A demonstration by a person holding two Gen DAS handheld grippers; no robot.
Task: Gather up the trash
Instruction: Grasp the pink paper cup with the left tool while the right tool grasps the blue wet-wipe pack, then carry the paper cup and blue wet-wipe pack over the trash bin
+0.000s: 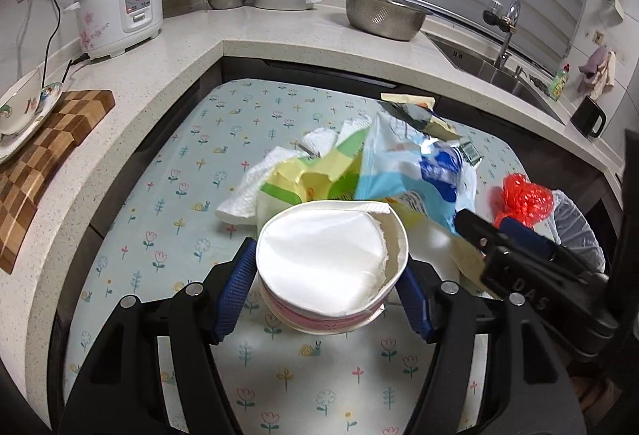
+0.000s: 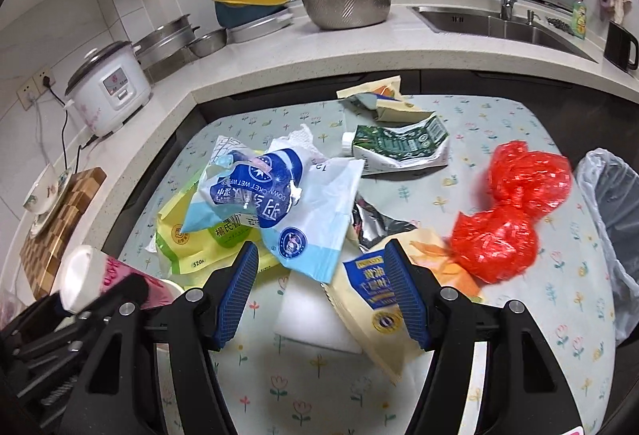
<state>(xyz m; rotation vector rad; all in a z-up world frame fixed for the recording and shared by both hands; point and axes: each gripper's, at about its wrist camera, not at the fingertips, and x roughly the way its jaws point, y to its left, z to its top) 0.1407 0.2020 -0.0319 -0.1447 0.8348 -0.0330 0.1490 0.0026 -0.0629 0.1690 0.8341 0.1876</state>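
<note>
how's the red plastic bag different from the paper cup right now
The red plastic bag lies crumpled on the table beside the bin; the paper cup is held off the table between the left tongs. The bag is soft and translucent red, the cup stiff, white with a pink band. Both are trash.

Both wrist cams ride close above the bench [image 1: 167,171], angled down toward the sink [image 2: 499,23]; both catch the trash pile [image 2: 279,203].
</note>
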